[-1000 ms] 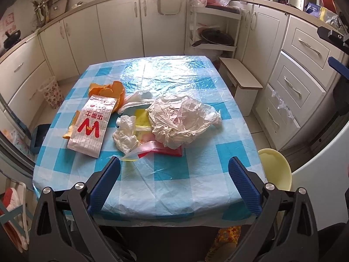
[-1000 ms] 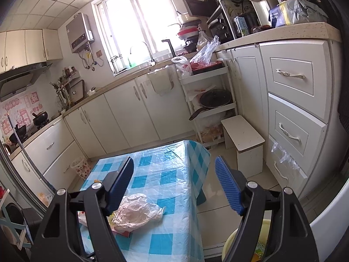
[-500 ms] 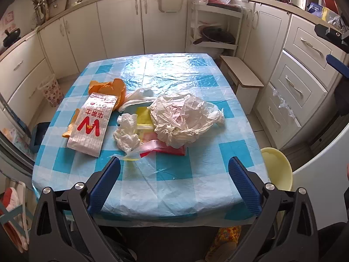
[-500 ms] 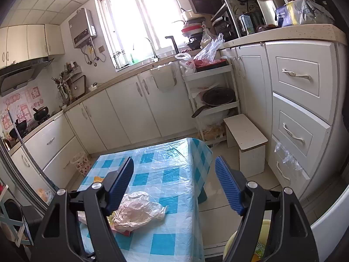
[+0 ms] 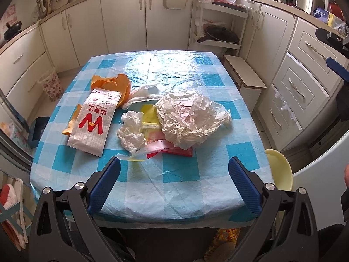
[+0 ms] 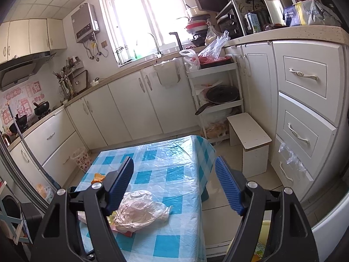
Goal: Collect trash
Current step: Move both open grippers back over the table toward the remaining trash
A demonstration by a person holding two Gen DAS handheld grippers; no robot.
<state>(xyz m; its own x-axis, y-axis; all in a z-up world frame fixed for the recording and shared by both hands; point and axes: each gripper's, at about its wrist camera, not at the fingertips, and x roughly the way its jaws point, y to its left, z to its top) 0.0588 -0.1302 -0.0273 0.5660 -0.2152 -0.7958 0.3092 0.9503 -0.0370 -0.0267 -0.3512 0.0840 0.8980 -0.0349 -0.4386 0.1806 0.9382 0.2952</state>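
Note:
Trash lies on a blue checked table [image 5: 196, 170]: a crumpled pale plastic bag [image 5: 192, 118], a white tissue wad [image 5: 132, 131], a white wrapper with a red W [image 5: 94, 121], orange peel [image 5: 113, 83], and yellow and red packaging [image 5: 172, 149] under the bag. My left gripper [image 5: 174, 174] is open and empty, held above the table's near edge. My right gripper [image 6: 174, 174] is open and empty, higher and to the right; the bag [image 6: 139, 210] shows below its left finger. Its blue tip [image 5: 338, 68] shows at the left wrist view's right edge.
A pale yellow stool [image 5: 279, 170] stands by the table's right side, a white step stool [image 5: 244, 74] beyond it. White cabinets [image 5: 122, 19] ring the room. A small patterned bin [image 5: 51, 86] stands on the floor at the far left.
Both grippers have drifted slightly, the left view tilting a little down toward the table. Both stay open. Nothing on the table has moved.

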